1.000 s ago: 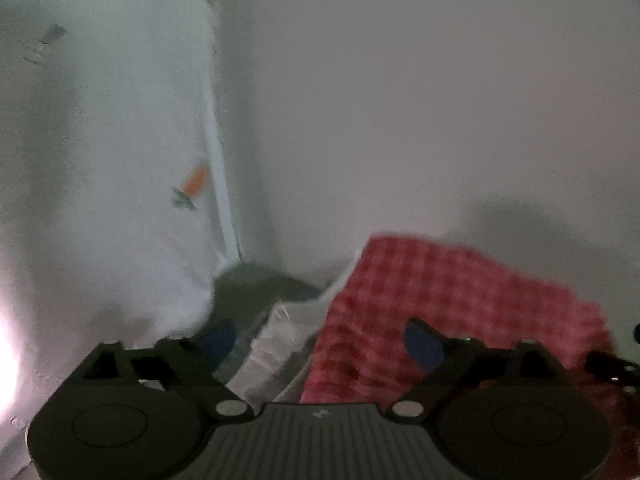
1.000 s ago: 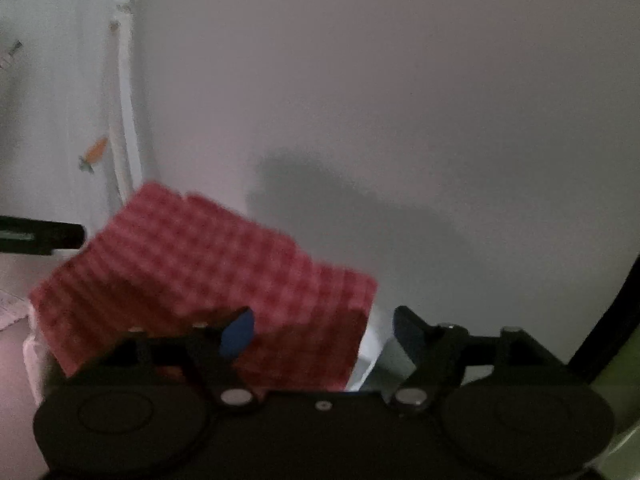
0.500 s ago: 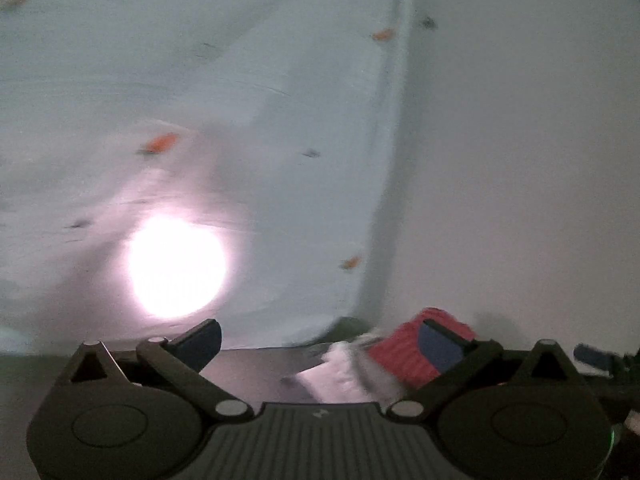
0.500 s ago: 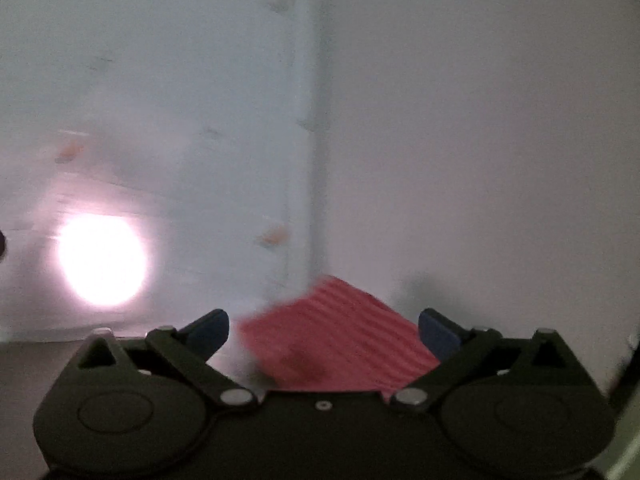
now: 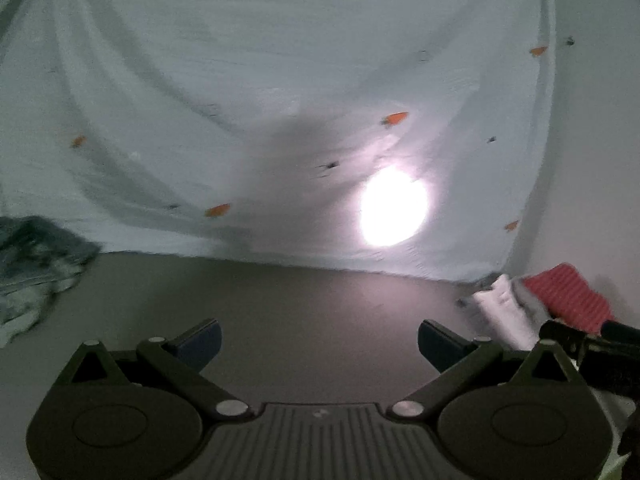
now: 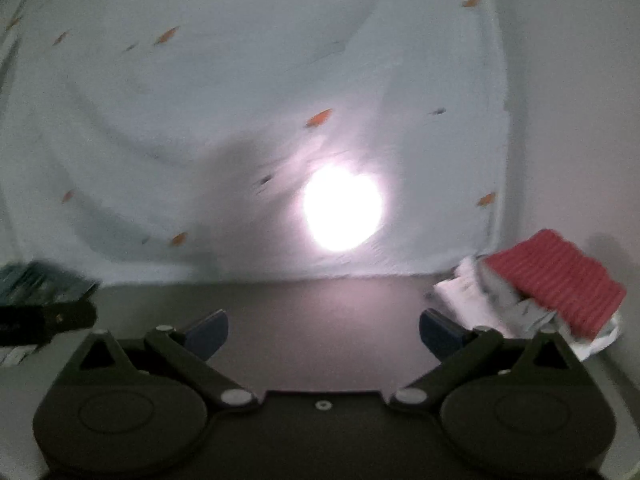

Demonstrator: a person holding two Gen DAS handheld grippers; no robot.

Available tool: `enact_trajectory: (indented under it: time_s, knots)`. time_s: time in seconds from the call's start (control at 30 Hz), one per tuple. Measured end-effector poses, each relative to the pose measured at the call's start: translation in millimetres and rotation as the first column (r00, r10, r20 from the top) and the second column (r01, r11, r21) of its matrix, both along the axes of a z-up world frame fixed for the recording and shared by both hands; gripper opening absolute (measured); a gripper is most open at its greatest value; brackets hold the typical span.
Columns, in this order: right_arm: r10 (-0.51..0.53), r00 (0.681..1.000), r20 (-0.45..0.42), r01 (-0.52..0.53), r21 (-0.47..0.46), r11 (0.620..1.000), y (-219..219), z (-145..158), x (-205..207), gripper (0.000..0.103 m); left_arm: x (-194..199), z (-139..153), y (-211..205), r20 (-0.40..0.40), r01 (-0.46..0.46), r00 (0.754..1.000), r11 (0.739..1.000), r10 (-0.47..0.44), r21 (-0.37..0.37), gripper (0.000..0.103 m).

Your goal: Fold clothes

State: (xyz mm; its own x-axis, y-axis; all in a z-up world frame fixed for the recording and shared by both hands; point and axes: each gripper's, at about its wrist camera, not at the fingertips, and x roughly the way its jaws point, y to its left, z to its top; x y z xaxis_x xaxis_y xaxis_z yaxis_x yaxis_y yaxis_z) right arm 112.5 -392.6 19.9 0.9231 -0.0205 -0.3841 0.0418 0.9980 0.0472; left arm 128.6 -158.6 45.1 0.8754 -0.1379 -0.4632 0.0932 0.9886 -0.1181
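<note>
In the left wrist view the left hand-held gripper [image 5: 318, 338] has its jaws spread wide with nothing between them, only bare dark tabletop [image 5: 304, 300] ahead; they have just been opening and now stand at their widest. At the far right a stack of folded clothes sits against the wall, a red checked piece [image 5: 568, 296] on top of white folded pieces [image 5: 500, 312], which suggests that at least one garment is finished and put away. At the far left a dark grey-green crumpled garment [image 5: 36, 264] lies in a heap on the tabletop, unfolded, and reads as work still to be done. A pale sheet with small orange marks [image 5: 240, 80] hangs behind, with a bright glare spot on it. In the right wrist view the right hand-held gripper [image 6: 324, 334] is likewise spread wide and empty over the bare tabletop, its jaws also just having opened. The red checked piece [image 6: 560, 280] lies on the stack to the right, near the right jaw but apart from it. At the left edge the dark heap [image 6: 40, 284] shows again, with part of the other gripper in front of it. My judgement: one fold cycle is complete, and the next garment has yet to be picked up and spread out.
</note>
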Motion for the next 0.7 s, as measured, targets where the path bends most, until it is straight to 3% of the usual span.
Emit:
enact_trajectory:
  time_s: [0.13, 0.23, 0.33, 0.53, 0.7]
  knots:
    - [0.057, 0.997, -0.044, -0.058, -0.042, 0.997, 51, -6, -34, 0.103, -42, -5, 37, -0.022, -0.034, 0.999, 0.999, 0.034, 0.033, 0.103]
    - [0.080, 0.994, -0.080, -0.084, -0.039, 0.996, 79, -7, -54, 0.103, -68, -9, 56, -0.027, -0.054, 0.998, 0.995, 0.057, 0.088, 0.103]
    - [0.100, 0.988, -0.115, -0.104, -0.031, 0.994, 103, -11, -72, 0.103, -87, -13, 74, -0.040, -0.064, 0.997, 0.994, 0.068, 0.093, 0.103]
    - [0.090, 0.986, -0.137, -0.096, -0.039, 0.995, 131, -15, -103, 0.103, -125, -16, 98, -0.040, -0.075, 0.996, 0.989, 0.081, 0.125, 0.103]
    - [0.076, 0.986, -0.151, -0.083, -0.044, 0.996, 145, -20, -120, 0.103, -139, -19, 113, -0.065, -0.066, 0.995, 0.992, 0.073, 0.106, 0.103]
